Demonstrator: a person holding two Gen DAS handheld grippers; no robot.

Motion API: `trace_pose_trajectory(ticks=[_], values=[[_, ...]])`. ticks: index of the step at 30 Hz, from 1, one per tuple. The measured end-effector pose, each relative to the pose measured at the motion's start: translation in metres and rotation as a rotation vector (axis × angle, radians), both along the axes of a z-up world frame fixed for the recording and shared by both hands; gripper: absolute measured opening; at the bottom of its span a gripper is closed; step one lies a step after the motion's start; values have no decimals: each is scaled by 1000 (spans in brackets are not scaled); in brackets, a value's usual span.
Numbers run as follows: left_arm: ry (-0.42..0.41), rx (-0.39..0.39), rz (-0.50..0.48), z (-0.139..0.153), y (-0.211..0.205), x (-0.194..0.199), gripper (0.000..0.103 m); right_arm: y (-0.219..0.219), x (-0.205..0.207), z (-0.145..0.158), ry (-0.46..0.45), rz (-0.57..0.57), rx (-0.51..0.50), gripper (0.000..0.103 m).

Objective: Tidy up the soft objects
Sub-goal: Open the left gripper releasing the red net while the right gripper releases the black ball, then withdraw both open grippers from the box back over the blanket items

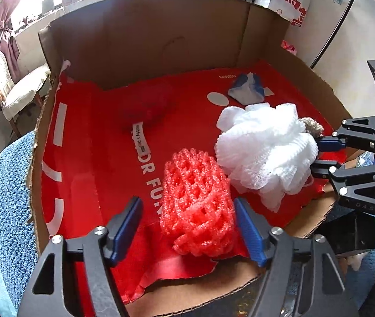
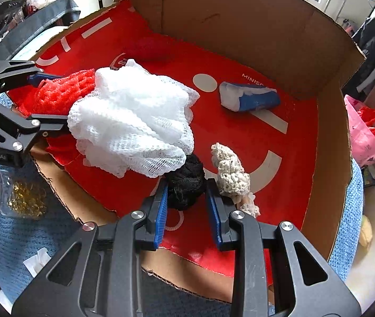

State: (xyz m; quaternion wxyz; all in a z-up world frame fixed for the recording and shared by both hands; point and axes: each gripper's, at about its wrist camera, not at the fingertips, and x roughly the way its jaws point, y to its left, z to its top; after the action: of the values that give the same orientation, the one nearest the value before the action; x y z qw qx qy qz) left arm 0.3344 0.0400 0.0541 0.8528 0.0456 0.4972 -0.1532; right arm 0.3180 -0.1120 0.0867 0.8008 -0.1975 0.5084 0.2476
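A shallow cardboard box (image 1: 140, 37) with a red printed paper bag (image 1: 87, 163) spread flat over its bottom carries all the soft things. The red foam net sleeve (image 1: 196, 206) lies near the front edge of the box; its long axis goes from the front edge toward the back wall, leaning a little to the left, and one open end points to the front. The left gripper (image 1: 188, 227) has its jaws spread on both sides of the near end of this sleeve; the right blue pad is just beside the foam, the left pad is apart from it, and nothing is pinched. Just beside the sleeve, toward the right side of the box, lies the white mesh bath pouf (image 2: 132, 121), a round loose bunch with no clear long axis. The right gripper (image 2: 187, 211) has its jaws around the black scrunchie (image 2: 186, 185) at the front edge of the pouf, the pads close on both sides; I cannot tell if they press it. Just to the right of the scrunchie lies a beige knitted piece (image 2: 231, 171), its long axis running from front to back. A blue and white folded cloth (image 2: 248, 97) lies near the back right corner, long axis across the box. A dark red mesh ball (image 2: 148, 47) sits by the back wall.
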Motion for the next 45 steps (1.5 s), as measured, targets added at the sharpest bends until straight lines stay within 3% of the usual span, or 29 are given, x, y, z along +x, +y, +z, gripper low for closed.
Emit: trace_pose_trajectory(ticks=[12, 13, 14, 15, 28, 34, 45], values=[[-23, -9, 3, 12, 2, -12, 81, 0, 1, 0, 8, -15, 3, 32], [-26, -11, 3, 13, 2, -13, 82, 1, 1, 0, 8, -16, 4, 46], [-29, -13, 4, 14, 3, -15, 83, 0, -1, 0, 4, -16, 6, 65], [-33, -14, 5, 16, 3, -17, 84, 0, -3, 1, -9, -16, 6, 69], [-113, -51, 31, 48, 12, -54, 96, -12, -27, 33, -69, -55, 53, 69], [-181, -79, 53, 68, 14, -87, 100, -26, -54, 58, -110, -81, 115, 70], [-333, -126, 97, 105, 16, -158, 103, -57, -119, 101, -235, -132, 226, 80]])
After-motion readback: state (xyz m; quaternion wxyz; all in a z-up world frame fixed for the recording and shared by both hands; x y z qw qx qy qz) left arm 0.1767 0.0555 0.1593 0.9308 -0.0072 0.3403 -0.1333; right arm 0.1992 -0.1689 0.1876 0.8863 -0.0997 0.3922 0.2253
